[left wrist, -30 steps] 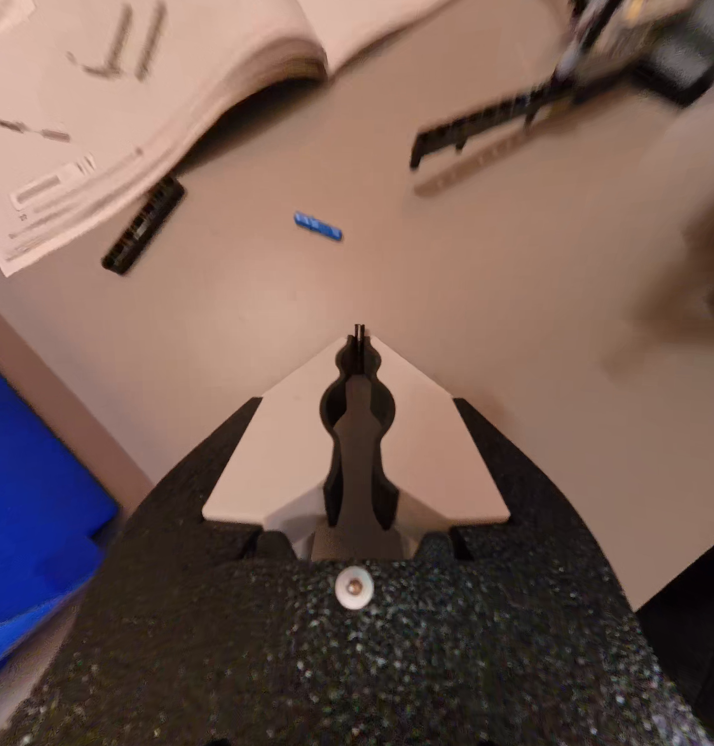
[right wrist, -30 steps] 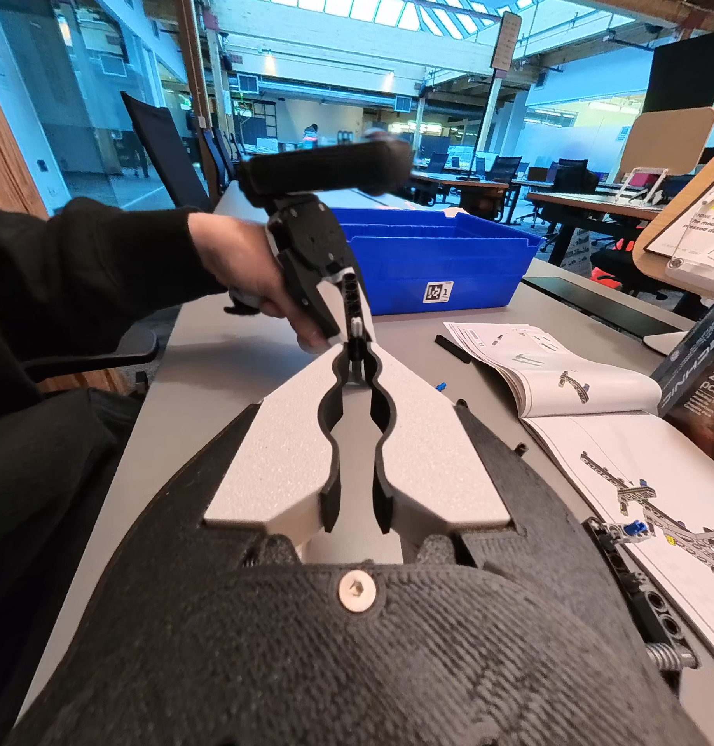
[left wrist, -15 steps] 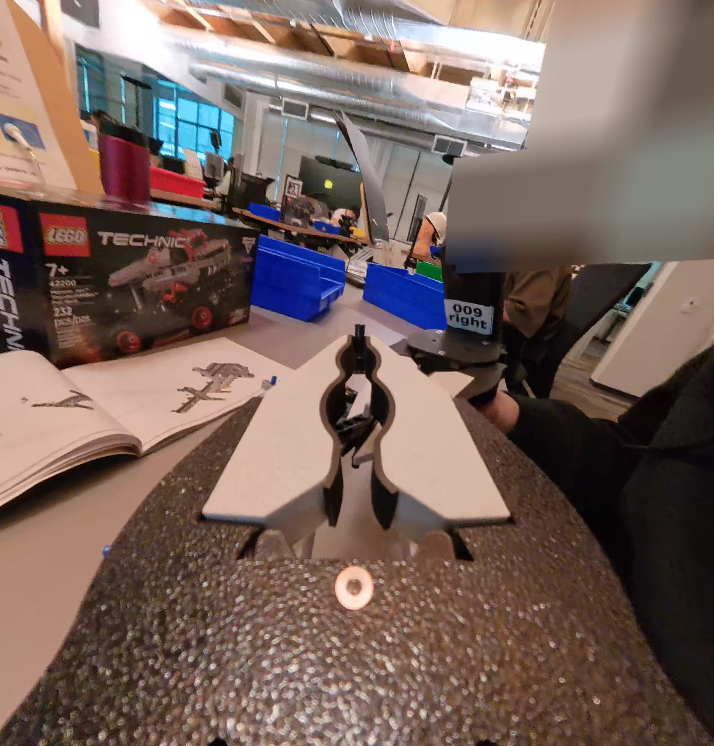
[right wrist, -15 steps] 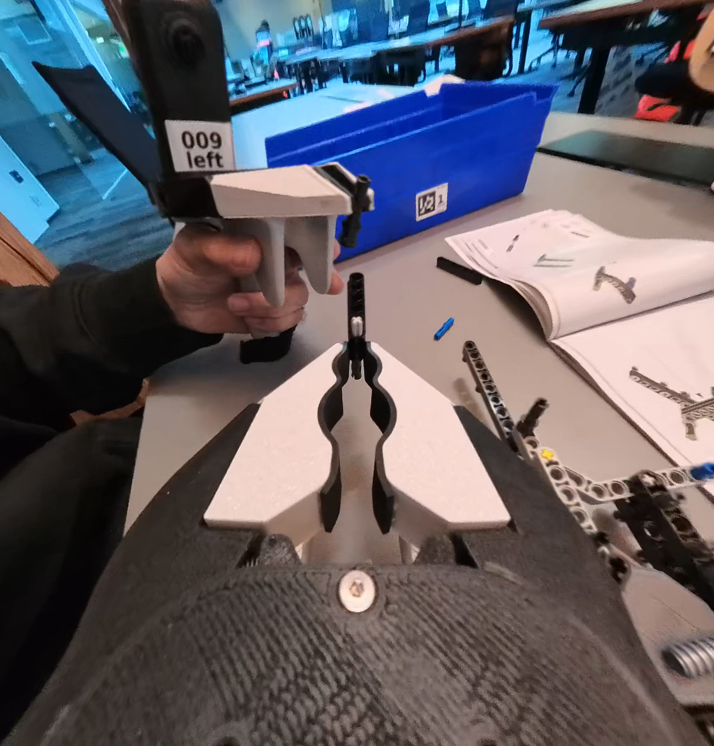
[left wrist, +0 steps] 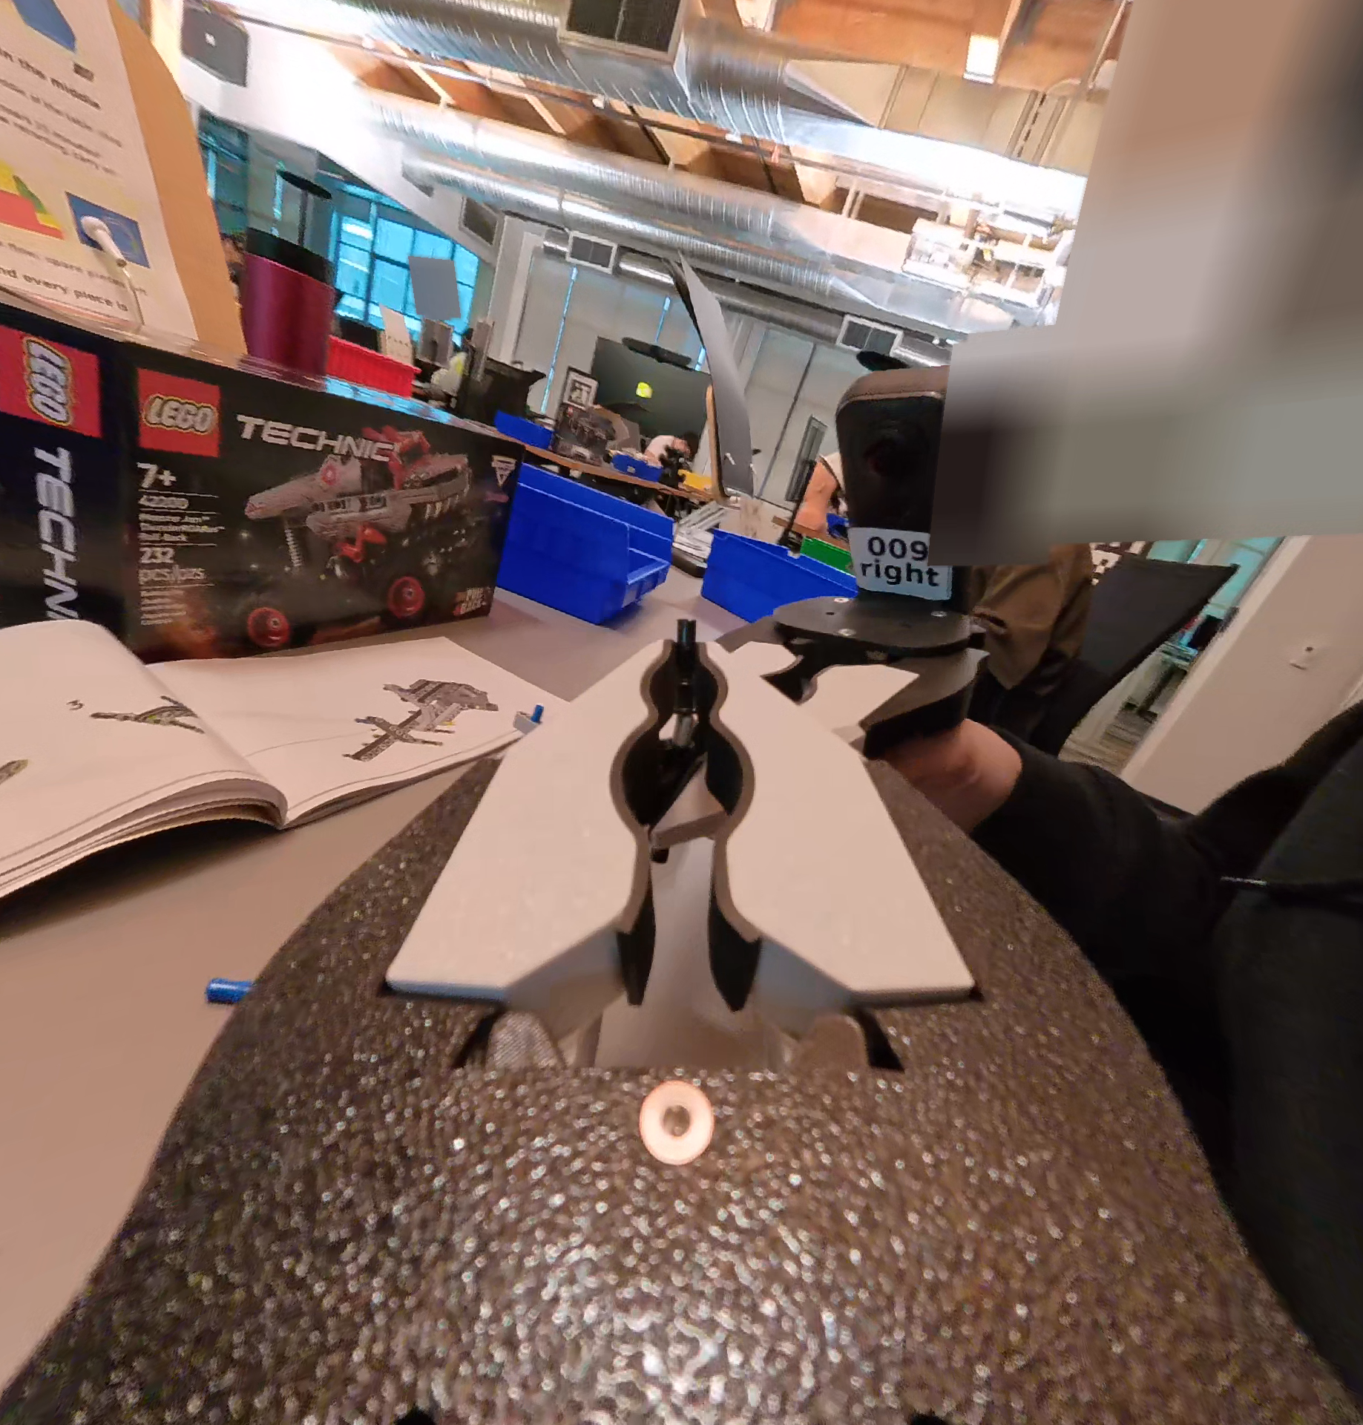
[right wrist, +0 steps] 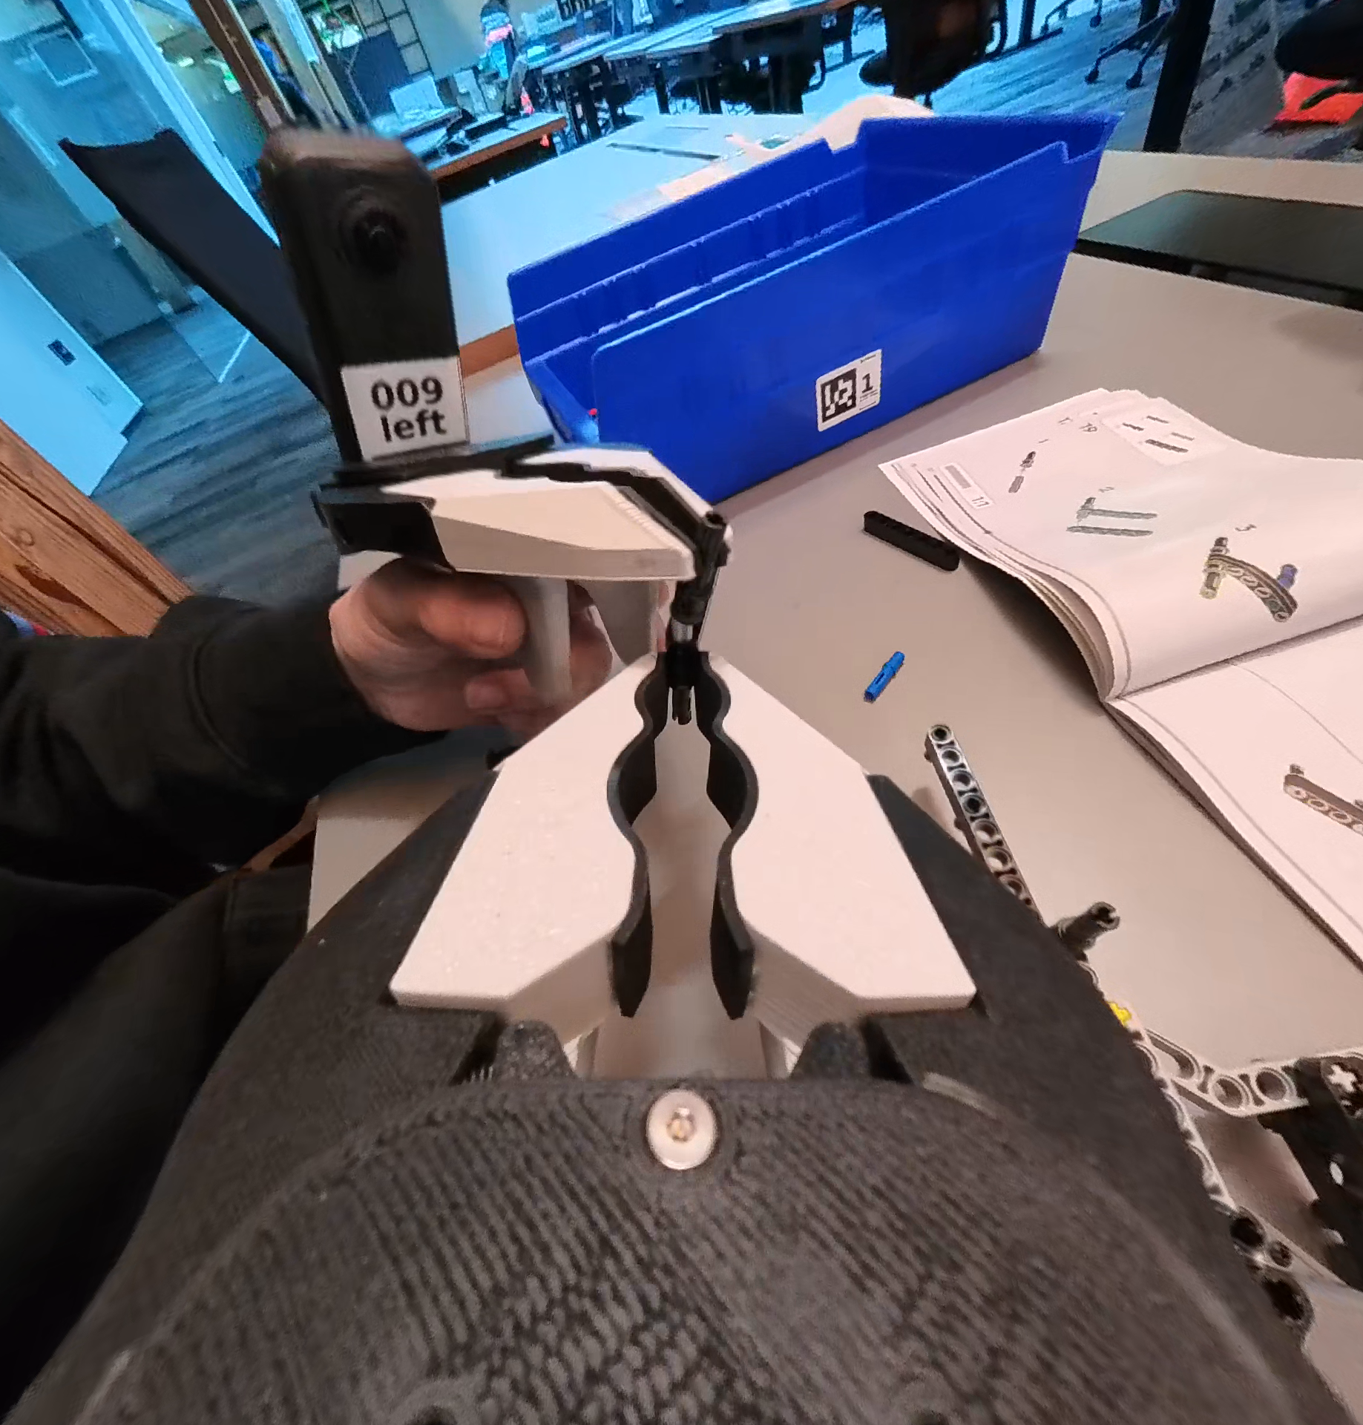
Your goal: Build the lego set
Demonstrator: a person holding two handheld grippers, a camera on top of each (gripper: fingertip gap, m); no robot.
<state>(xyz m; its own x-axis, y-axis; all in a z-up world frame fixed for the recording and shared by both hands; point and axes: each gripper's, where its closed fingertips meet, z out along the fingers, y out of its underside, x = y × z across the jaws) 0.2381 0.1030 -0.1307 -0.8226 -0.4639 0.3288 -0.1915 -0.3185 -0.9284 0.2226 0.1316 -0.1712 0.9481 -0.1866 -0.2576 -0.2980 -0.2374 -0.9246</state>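
**Operator:** Both tools were pinching parts. What did each hold?

**Inspector:** Right gripper [right wrist: 682,698], white two-finger type with black inner pads, was pressed together on a short black Lego pin piece [right wrist: 682,678] at its tips. Left gripper [right wrist: 705,540], of the same build, was clamped on a slim black axle-like Lego part [right wrist: 701,571] hanging from its tips. The two parts met end to end above the grey table [right wrist: 1048,617] — a small pale collar showed at the joint.

**Operator:** Failure modes?

**Inspector:** My judgement: the parts stood at a slight angle to each other. Pushing while misaligned could pivot either part in its pads, or pop it free onto the table. Both holds were at the very fingertips, so grip margin looked small.

**Operator:** What did the views show separately?

**Inspector:** Right wrist view alone showed the joint from the side, plus the blue plastic bin [right wrist: 817,308], a loose small blue pin [right wrist: 884,676], a loose short black beam [right wrist: 911,540] and the partly built grey-and-black Lego frame [right wrist: 1233,1079] near the open instruction booklet [right wrist: 1202,586]. Left wrist view showed the left gripper [left wrist: 682,663] from behind, the black printed set box [left wrist: 277,532] behind the booklet [left wrist: 239,740], and the right gripper [left wrist: 817,671] — seen from the front, its held part mostly hidden.
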